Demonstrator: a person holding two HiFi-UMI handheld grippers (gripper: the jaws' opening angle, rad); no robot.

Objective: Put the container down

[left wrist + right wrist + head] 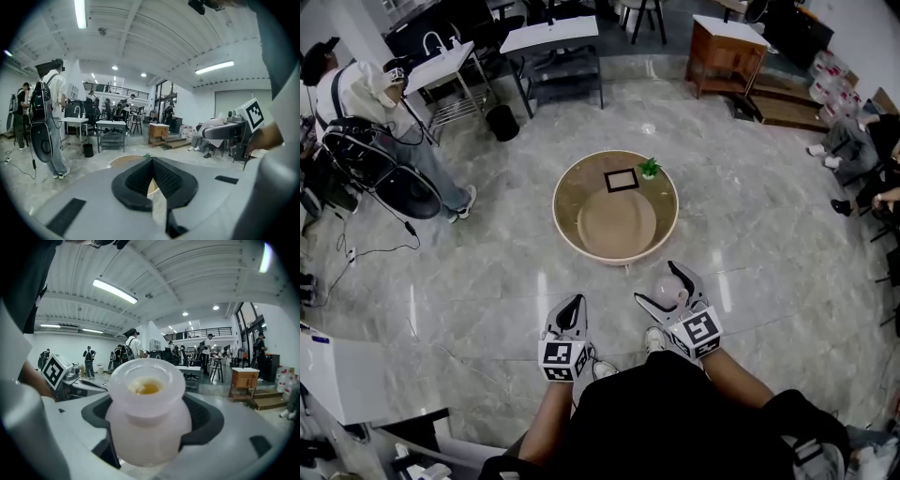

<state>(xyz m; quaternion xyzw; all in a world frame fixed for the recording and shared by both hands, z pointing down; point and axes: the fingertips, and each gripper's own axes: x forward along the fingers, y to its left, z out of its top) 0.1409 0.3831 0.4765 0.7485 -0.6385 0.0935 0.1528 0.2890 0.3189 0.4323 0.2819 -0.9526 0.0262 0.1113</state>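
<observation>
My right gripper (661, 286) is shut on a translucent, pinkish-white container (667, 292) shaped like a small jar. It holds the container in the air above the marble floor, just short of the round table (565, 187). In the right gripper view the container (147, 413) fills the space between the black pads (208, 420), mouth facing away, with something yellowish inside. My left gripper (569, 309) hangs beside it on the left, jaws together and empty. In the left gripper view the left gripper's tips (151, 163) meet, with the table beyond them.
On the low round table stand a dark picture frame (621, 180), a small green plant (650, 169) and a round tan mat (617, 223). A person with gear (370, 103) stands at far left. A black bin (502, 122) and a wooden cabinet (727, 52) stand at the back.
</observation>
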